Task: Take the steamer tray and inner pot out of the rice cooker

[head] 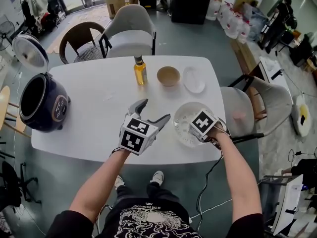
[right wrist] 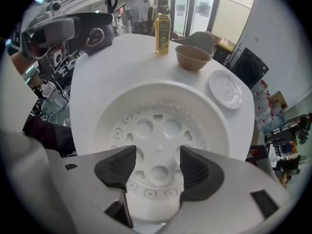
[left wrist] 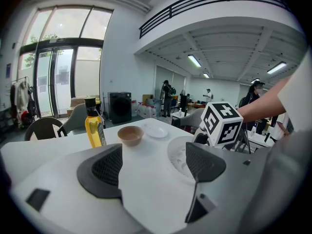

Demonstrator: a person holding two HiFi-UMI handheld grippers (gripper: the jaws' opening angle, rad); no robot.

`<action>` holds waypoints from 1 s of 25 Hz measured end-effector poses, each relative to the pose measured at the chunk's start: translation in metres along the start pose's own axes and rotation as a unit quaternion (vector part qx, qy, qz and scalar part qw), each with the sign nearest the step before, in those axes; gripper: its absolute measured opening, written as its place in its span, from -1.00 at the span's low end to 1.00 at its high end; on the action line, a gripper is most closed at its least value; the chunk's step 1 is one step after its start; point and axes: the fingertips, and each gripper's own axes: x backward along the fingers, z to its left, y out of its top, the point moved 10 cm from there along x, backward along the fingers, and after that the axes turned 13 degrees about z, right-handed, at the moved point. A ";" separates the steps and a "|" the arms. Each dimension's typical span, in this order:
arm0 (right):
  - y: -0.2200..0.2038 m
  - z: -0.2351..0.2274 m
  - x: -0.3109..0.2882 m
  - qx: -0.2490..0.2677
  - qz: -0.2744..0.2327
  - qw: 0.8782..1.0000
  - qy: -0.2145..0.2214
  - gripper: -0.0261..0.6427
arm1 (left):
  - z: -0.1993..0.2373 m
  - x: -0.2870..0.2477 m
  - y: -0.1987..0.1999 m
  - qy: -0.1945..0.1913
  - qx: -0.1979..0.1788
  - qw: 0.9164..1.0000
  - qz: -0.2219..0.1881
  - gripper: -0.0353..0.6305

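head view: steamer tray (head: 184,114) rests on the table (head: 94,98), at its near right part; rice cooker (head: 42,102), lid up, at the table's left edge | left gripper view: left gripper (left wrist: 155,162) spread, only bare table between jaws | right gripper view: right gripper (right wrist: 157,165) spread over the tray on the table, its holed floor showing between jaws

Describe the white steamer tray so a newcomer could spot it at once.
On the white rounded table, look toward the near edge on the person's right, below the right gripper. The round white plastic steamer tray lies flat there. Unlike the small plain white plate and tan bowl beyond it, its floor is pierced with round and heart-shaped holes.
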 end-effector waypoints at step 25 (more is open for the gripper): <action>0.178 0.228 0.259 0.123 -0.338 0.932 -0.049 -0.04 | 0.147 0.318 -0.080 0.194 0.101 0.970 -0.110 0.32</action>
